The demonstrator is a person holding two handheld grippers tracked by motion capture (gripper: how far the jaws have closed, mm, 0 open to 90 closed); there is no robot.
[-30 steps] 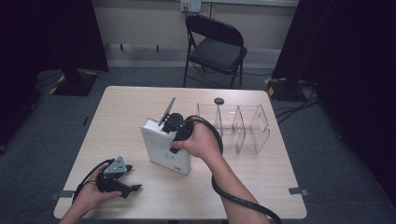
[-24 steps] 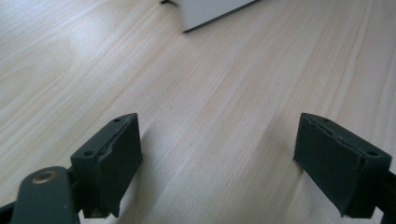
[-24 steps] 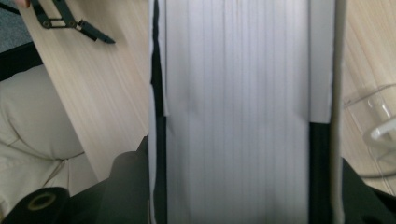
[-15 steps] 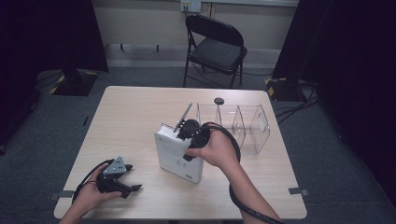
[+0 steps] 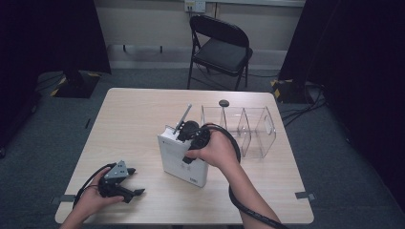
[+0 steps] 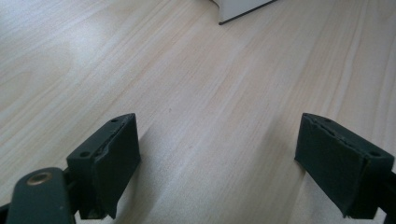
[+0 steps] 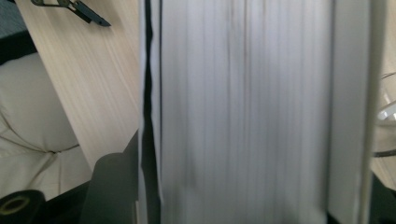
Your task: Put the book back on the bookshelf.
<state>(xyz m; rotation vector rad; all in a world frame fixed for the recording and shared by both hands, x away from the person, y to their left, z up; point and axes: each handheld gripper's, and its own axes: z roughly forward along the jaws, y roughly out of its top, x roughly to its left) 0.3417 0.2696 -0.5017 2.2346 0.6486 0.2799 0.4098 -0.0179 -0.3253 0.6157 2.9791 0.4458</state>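
A thick white book [image 5: 177, 160] stands on edge, leaning, in the middle of the table [image 5: 124, 119]. My right gripper [image 5: 187, 142] reaches down over its top edge. In the right gripper view the page block [image 7: 243, 102] runs up between the jaws, a cover close against each. Those jaws have just been opening, with the book still between them, and I see no squeeze on it. My left gripper [image 5: 135, 182] lies on the table at the near left in a hand. Its jaws are wide open over bare wood [image 6: 217, 158].
A clear plastic organiser [image 5: 248, 129] with upright dividers stands just right of the book. A small dark round thing [image 5: 223, 103] lies behind it. A black folding chair [image 5: 222, 47] stands beyond the table's far edge. Cables trail from both grippers.
The right hand has carried the white book to the right, closer to the clear organiser, and stood it more upright. The left hand and its gripper have kept still.
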